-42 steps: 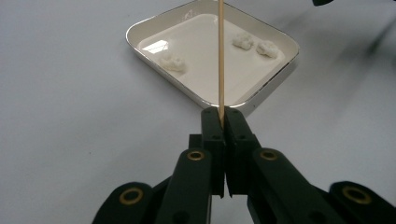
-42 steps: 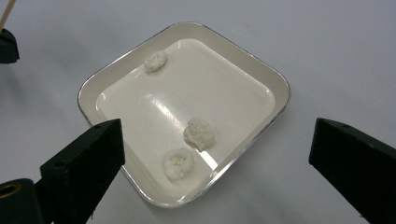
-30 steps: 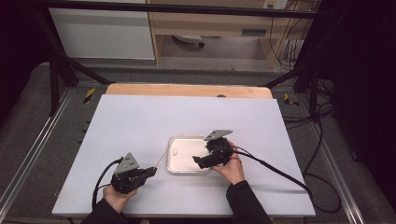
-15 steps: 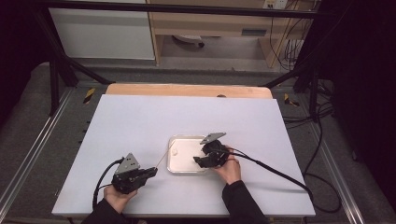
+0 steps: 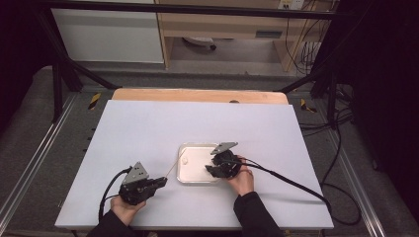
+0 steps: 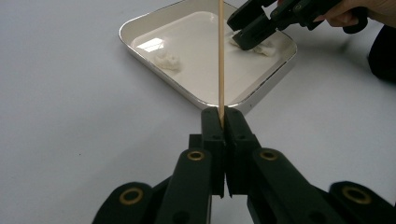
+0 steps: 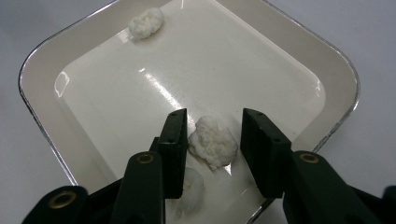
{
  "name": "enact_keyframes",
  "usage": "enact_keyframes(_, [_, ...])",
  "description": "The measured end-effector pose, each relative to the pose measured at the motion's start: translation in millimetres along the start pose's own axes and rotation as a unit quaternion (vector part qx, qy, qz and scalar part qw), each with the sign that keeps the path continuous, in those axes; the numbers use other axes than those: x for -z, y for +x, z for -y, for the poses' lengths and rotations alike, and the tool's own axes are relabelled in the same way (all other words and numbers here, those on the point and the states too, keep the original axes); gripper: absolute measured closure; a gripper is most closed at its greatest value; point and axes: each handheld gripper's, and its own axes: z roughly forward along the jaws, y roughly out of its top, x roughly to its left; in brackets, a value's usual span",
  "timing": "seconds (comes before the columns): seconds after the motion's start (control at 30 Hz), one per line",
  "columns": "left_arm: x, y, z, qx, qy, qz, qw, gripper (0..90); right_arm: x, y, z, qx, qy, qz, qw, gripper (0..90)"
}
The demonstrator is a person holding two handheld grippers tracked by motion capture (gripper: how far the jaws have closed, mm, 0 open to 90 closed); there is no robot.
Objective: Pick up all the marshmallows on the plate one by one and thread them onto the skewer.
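The white lump (image 7: pixel 212 142) sits low in the centre of the right gripper view, between the spread jaws of my right gripper (image 7: pixel 212 140), which straddle it; whether either pad touches it I cannot tell. It lies on the floor of the white tray (image 7: pixel 46 121), and a second lump (image 7: pixel 145 22) rests far away in the upper left of that frame. A third pale piece (image 7: pixel 191 186) shows low in the frame, partly behind the left jaw.

In the left gripper view, my left gripper (image 6: pixel 221 119) is clenched on a thin wooden skewer (image 6: pixel 221 51), which rises straight up the middle of the frame over the tray.

I judge that the step in hand is picking up the lump. The next move calls for closing the right jaws gently, because the piece looks soft and may crush, and then probably bringing it to the skewer tip.

In the high view, the tray (image 5: pixel 182 174) is in the lower centre of the white table (image 5: pixel 197 123). A wooden strip (image 5: pixel 197 95) edges the table's far side. Beyond it, at the top of the frame, are a pale cabinet (image 5: pixel 108 37), wooden shelving (image 5: pixel 222 22) and loose cables (image 5: pixel 301 49) on a grey floor.
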Motion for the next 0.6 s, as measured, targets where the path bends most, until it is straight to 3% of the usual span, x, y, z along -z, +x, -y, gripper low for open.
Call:
enact_keyframes(0.33, [0.3, -0.7, -0.1, 0.000, -0.002, 0.001, 1.0000, 88.3, 0.4, 0.0, 0.3, -0.009, -0.002, 0.003, 0.9999, 70.6])
enact_keyframes(0.6, [-0.3, -2.1, -0.2, -0.002, -0.003, 0.003, 1.0000, 88.3, 8.5, -1.3, -3.4, -0.011, -0.020, -0.005, 0.9997, 71.8])
